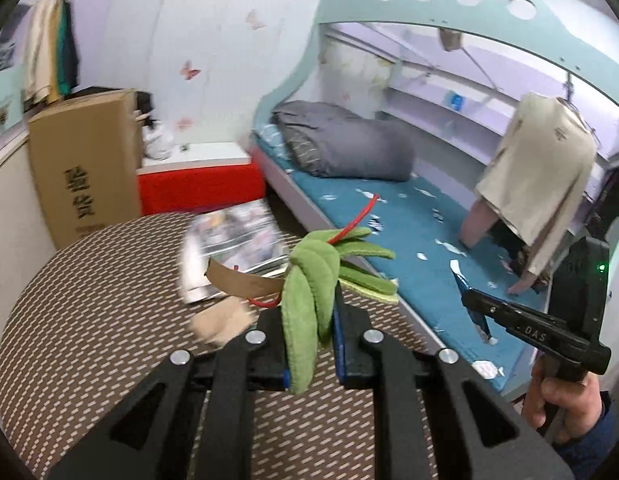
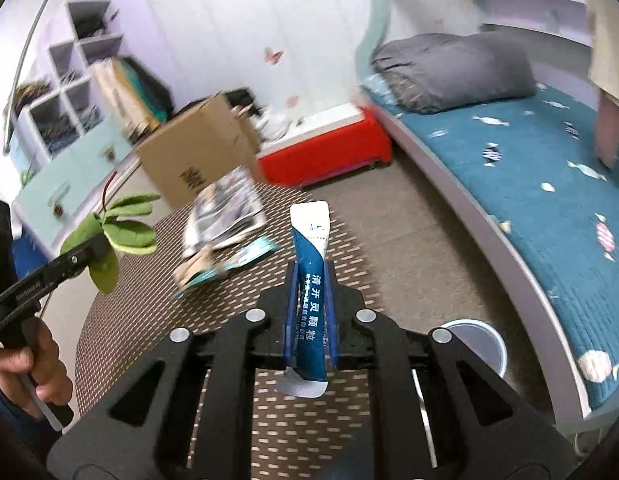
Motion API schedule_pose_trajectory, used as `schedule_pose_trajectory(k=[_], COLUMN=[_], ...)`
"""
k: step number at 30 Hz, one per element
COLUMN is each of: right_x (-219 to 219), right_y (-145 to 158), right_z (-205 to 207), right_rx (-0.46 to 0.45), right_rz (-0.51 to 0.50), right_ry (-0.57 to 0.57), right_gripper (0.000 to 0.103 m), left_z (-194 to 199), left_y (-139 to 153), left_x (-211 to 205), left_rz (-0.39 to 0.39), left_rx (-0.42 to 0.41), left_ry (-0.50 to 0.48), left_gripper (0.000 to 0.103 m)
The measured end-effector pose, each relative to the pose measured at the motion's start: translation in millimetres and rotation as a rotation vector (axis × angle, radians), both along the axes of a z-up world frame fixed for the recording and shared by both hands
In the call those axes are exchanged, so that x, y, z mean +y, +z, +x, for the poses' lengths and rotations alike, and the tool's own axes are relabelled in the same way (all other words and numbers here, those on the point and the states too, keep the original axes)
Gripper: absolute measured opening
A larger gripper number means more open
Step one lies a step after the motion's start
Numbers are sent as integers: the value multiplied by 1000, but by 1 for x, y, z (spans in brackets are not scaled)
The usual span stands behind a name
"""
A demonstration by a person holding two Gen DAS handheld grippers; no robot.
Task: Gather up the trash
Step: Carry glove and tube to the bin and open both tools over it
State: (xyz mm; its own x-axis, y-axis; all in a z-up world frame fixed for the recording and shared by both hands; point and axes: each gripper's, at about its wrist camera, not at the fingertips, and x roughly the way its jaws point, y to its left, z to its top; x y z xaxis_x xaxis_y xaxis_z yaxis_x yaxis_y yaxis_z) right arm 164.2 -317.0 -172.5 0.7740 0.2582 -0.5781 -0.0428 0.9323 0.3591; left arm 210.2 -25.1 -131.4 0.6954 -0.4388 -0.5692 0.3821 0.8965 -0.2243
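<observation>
A small bedroom: pale walls stuck with butterfly decals, a bunk bed [image 1: 409,216] with a teal sheet along one side, a grey duvet [image 1: 341,144] bundled at its head and a cream top [image 1: 537,168] hanging from the upper frame. In the foreground stands a round table [image 1: 89,320] under a brown dotted cloth.

The left gripper [image 1: 311,320] is raised above the table, its jaws closed tight on a green leaf toy [image 1: 309,280]. The plush leaves fan out past the fingertips, one hanging down between the fingers, and a red cord [image 1: 357,220] trails up from the top. A brown card tag [image 1: 241,280] dangles off it on the left side.

The right gripper [image 2: 311,276] is up in the air too, out over the table's edge. Its fingers are clamped on a blue and white sachet [image 2: 311,272], which stands upright between them, its white torn top poking above the tips and its lower end sticking out below. A hand [image 1: 565,400] in a dark sleeve grips the handle.

On the table, well beyond both grippers, lies a magazine [image 2: 225,208], blurred, with a teal wrapper [image 2: 249,254] and a scrap of brown card [image 2: 193,268] just beside it.

A white bin [image 2: 485,344] sits on the floor between table and bed. Behind the table are a cardboard box [image 2: 197,152] and a low red bench [image 2: 325,152] against the wall.
</observation>
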Motion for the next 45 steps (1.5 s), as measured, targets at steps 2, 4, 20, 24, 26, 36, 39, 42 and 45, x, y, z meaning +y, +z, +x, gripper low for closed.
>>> schedule_pose_trajectory(k=[2, 4, 20, 24, 26, 36, 39, 42, 45], right_x=[-25, -48, -151, -160, -164, -208, -218, -224, -227], right_y=[-4, -11, -123, -157, -175, -203, -183, -161, -141], right_z=[-3, -7, 8, 22, 30, 2, -14, -26, -32], right_rx=[6, 22, 238, 294, 326, 319, 274, 223, 180], right_rz=[2, 8, 115, 146, 159, 313, 298, 284, 262], right_ry=[-57, -112, -303, -309, -318, -466, -493, -502, -513], right_gripper=[13, 13, 13, 13, 14, 84, 85, 85, 86], left_z=[2, 3, 24, 32, 35, 57, 64, 73, 82], left_y=[1, -1, -61, -72, -77, -113, -128, -143, -155], left_x=[-27, -51, -200, -222, -231, -283, -297, -313, -328], left_rz=[-7, -7, 16, 22, 30, 108, 133, 159, 187], left_rx=[1, 9, 178, 207, 216, 304, 330, 362, 393], left_ry=[-46, -86, -270, -273, -277, -311, -331, -347, -366], left_gripper=[15, 15, 15, 15, 15, 15, 15, 16, 23])
